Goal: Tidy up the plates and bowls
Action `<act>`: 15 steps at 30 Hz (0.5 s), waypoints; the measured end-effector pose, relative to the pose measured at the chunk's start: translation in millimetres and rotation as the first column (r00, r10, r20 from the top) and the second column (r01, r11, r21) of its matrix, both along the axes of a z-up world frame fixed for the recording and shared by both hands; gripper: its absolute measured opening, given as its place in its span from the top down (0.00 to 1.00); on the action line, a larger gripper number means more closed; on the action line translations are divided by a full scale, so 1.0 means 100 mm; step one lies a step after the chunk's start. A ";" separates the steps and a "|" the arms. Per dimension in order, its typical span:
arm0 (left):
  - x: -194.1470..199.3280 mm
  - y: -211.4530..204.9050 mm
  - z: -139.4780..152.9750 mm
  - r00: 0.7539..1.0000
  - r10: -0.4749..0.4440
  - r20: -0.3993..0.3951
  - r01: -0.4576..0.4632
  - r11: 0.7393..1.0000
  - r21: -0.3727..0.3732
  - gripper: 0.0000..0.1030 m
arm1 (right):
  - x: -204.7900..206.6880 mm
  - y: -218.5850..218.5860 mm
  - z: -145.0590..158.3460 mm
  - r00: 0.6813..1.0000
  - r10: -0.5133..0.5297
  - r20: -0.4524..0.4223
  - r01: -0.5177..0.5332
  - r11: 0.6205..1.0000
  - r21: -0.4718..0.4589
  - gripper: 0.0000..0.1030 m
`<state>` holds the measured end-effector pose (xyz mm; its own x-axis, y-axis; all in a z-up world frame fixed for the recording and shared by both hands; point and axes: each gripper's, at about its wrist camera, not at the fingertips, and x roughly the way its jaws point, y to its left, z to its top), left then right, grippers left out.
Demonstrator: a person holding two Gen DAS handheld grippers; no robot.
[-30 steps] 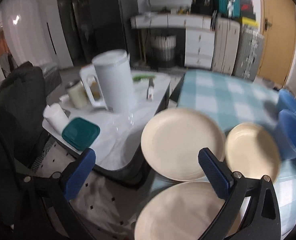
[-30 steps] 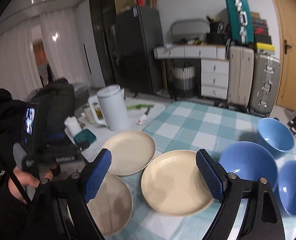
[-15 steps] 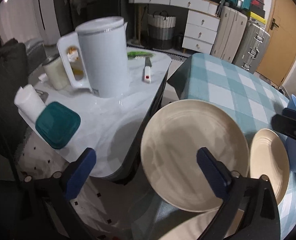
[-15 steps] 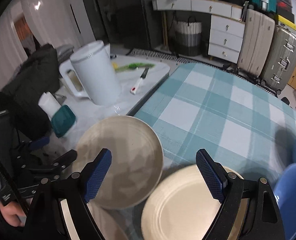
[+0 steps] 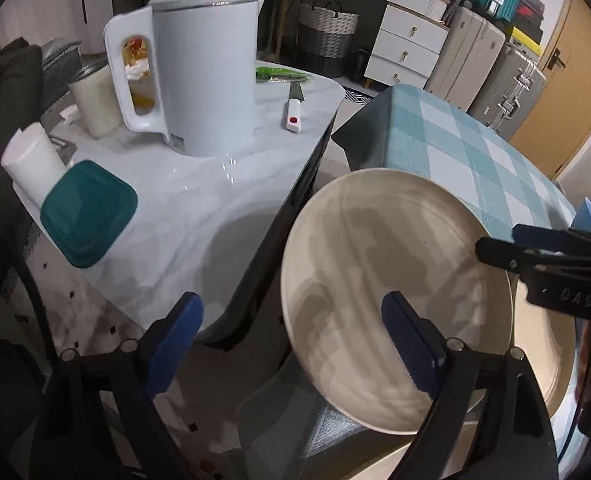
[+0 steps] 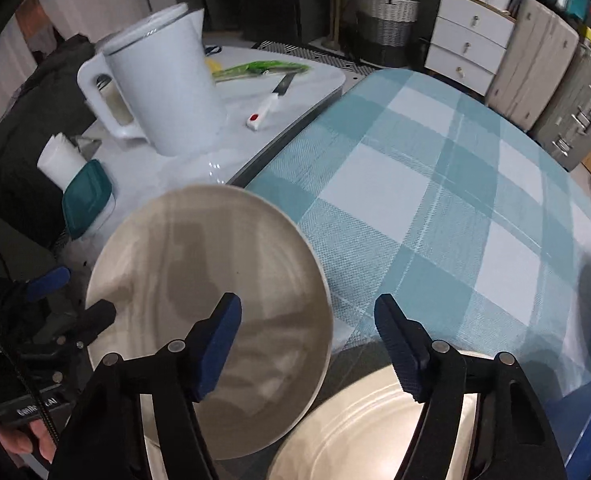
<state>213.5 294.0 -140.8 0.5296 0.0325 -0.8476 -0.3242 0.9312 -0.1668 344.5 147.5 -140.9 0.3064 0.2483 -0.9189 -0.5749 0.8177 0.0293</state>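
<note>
Both my grippers have descended toward the near cream plate; left gripper and right gripper jaws have just been narrowing, gripping nothing. Plates lie unstacked on the checked desk. Stacking not yet begun; bowls remain.

Cream plate – teal-white check cloth – white kettle.

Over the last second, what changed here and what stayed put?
Both grippers dropped toward the cream plate at the table corner: left gripper and right gripper now straddle opposite rims, jaws just closing, not yet gripping. The plates, kettle, knife and teal lid stayed put.
</note>
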 end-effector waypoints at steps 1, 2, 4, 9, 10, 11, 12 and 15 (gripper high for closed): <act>0.00 0.00 -0.01 1.000 -0.003 -0.002 0.003 1.000 -0.003 0.21 | 0.00 0.00 -0.02 1.000 0.002 -0.003 -0.002 1.000 -0.004 0.31; 0.01 0.01 -0.02 1.000 -0.002 -0.006 0.002 1.000 -0.007 0.25 | 0.01 0.00 -0.06 1.000 -0.003 -0.015 0.003 1.000 -0.010 0.31; 0.03 0.02 -0.05 1.000 -0.002 -0.017 0.002 1.000 -0.020 0.29 | 0.03 -0.01 -0.11 0.999 -0.011 -0.042 0.011 1.000 -0.001 0.35; 0.02 0.07 -0.13 1.000 -0.002 -0.026 -0.001 0.996 -0.087 0.51 | 0.02 0.00 -0.16 0.999 -0.003 -0.044 0.003 1.000 -0.011 0.39; 0.02 0.07 -0.14 1.000 -0.002 -0.028 -0.001 0.995 -0.096 0.53 | 0.02 0.01 -0.18 0.999 0.005 -0.048 -0.006 1.000 -0.015 0.41; 0.03 0.08 -0.16 0.999 -0.004 -0.033 0.000 0.995 -0.102 0.53 | 0.02 0.01 -0.20 0.999 0.004 -0.051 -0.005 1.000 -0.026 0.44; 0.03 0.09 -0.18 0.999 -0.002 -0.038 -0.002 0.994 -0.108 0.57 | 0.02 0.01 -0.21 0.999 -0.003 -0.054 0.001 0.999 -0.033 0.50; 0.00 0.13 -0.22 1.000 0.004 -0.030 -0.008 0.991 -0.137 0.66 | 0.05 -0.03 -0.26 0.995 -0.031 -0.092 0.029 0.999 -0.022 0.62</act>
